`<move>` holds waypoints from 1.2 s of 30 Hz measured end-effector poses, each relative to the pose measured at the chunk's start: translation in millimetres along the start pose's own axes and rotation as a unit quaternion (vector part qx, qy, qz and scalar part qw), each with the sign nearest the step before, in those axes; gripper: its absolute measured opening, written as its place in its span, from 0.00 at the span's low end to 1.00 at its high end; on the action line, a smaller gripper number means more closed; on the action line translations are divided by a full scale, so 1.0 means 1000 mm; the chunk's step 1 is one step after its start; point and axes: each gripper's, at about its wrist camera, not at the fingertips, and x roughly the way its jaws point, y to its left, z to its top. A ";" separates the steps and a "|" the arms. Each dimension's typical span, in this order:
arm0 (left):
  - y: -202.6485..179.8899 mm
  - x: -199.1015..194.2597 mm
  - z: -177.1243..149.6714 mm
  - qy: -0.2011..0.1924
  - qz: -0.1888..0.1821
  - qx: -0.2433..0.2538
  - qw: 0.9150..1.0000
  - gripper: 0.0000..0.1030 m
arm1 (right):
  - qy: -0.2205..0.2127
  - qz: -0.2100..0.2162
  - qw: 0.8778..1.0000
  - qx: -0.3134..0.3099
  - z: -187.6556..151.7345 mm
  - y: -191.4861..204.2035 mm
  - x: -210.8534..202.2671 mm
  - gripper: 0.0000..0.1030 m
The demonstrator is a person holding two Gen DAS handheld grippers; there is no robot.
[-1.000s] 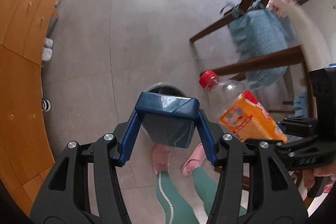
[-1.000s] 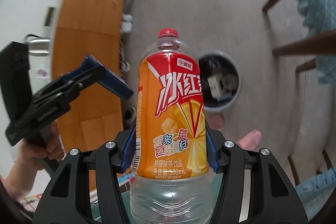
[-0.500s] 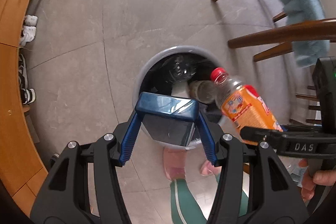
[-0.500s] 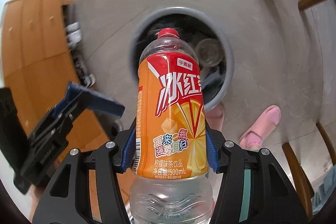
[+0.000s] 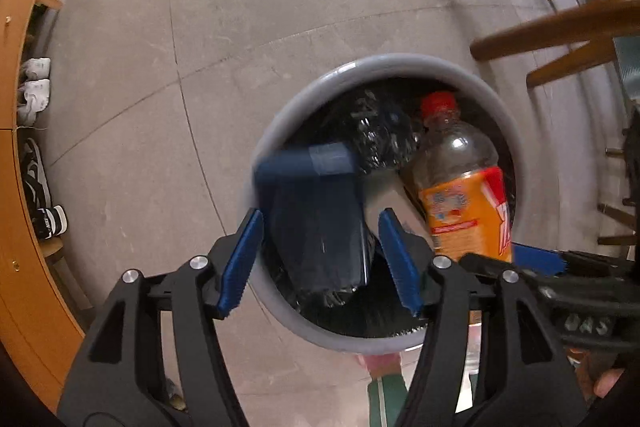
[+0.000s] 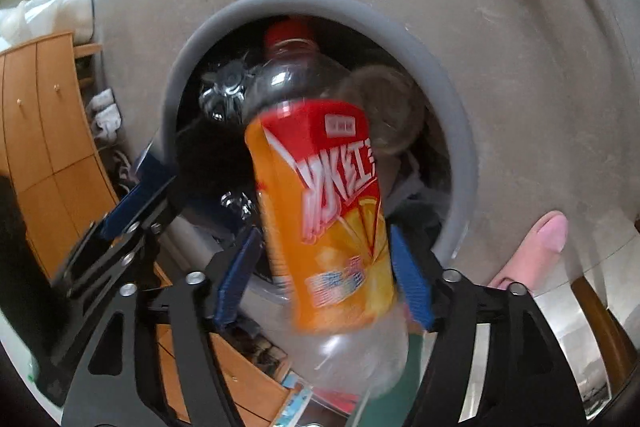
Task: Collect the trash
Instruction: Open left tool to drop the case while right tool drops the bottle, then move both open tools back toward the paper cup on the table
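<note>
Both tongs opening over the grey bin (image 5: pixel 280 115), blue box (image 5: pixel 316 223) and bottle (image 6: pixel 328 211) slipping free beside chair legs (image 5: pixel 560 27).

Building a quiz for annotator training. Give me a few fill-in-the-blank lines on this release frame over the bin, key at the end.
1. The bottle between the right gripper pads has a ____ cap.
2. The dark blue box and the bottle both hang over the round grey ____.
3. The left gripper pads are ____ in colour.
4. The bottle's label is mostly ____.

Missing words: red; bin; blue; orange
</note>
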 end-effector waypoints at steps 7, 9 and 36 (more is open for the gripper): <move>0.005 -0.028 -0.012 -0.003 -0.007 -0.030 1.000 0.71 | -0.007 -0.002 1.000 -0.024 -0.008 -0.004 -0.048 0.68; 0.007 -0.038 -0.016 -0.002 -0.019 -0.039 0.999 0.72 | -0.010 -0.007 0.999 -0.034 -0.011 -0.002 -0.063 0.68; 0.007 -0.427 -0.062 -0.188 0.026 -0.108 0.976 0.79 | -0.109 0.092 0.958 -0.249 -0.144 0.159 -0.386 0.69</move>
